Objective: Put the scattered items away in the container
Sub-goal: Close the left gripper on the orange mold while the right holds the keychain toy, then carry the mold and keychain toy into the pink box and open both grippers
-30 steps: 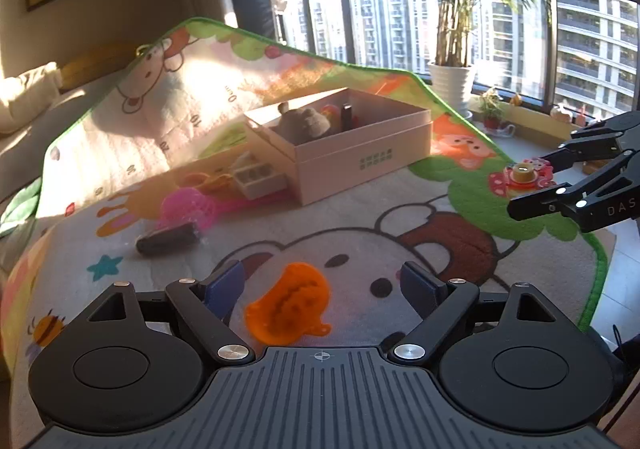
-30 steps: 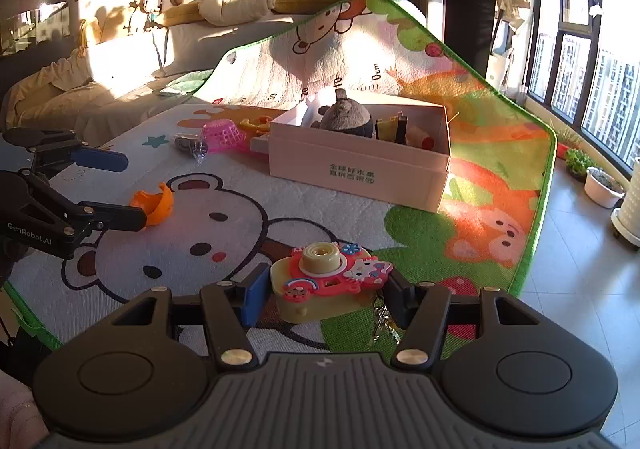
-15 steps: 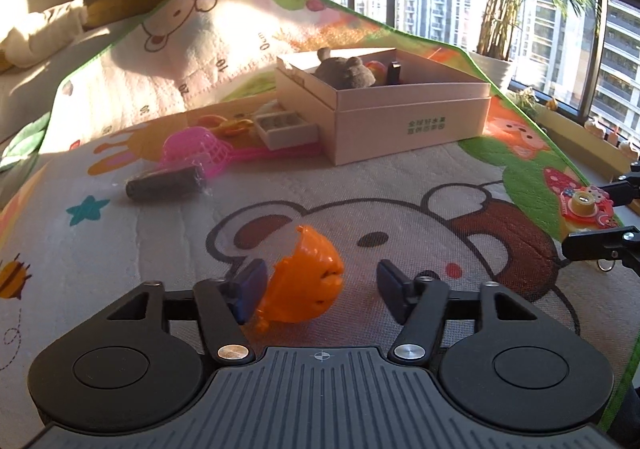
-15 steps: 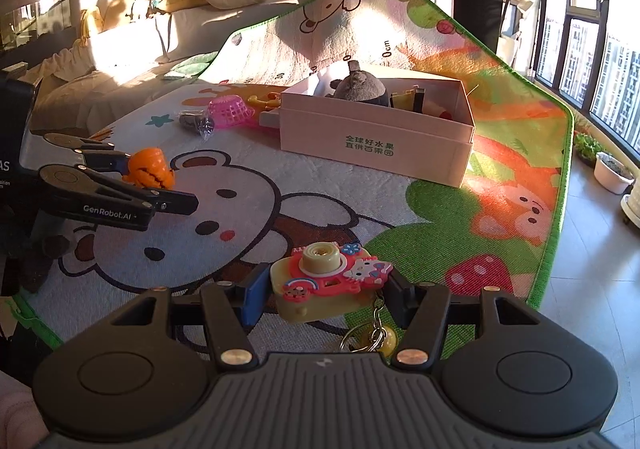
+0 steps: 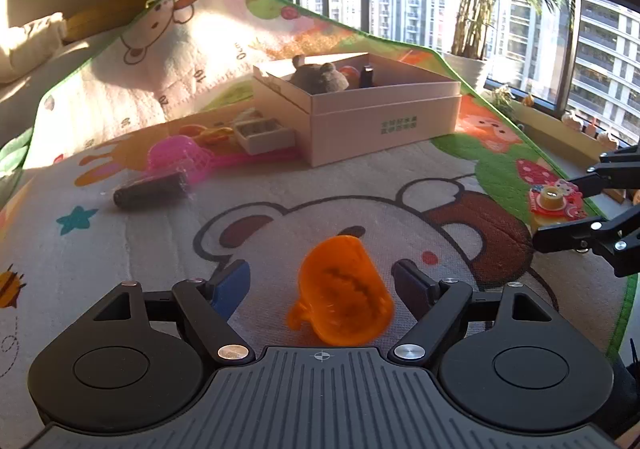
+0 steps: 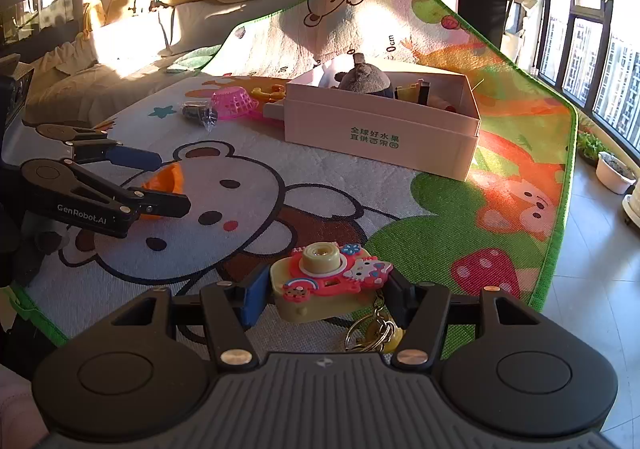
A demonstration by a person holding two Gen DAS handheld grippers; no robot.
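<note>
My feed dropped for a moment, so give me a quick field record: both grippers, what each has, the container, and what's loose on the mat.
left gripper: fingers opening, orange toy between them, not gripped
right gripper: shut on toy camera, keyring hanging below
container: pink box, open, already holds a grey plush and other small items
loose on mat: pink basket, dark cylinder, small tray beside the box
</note>
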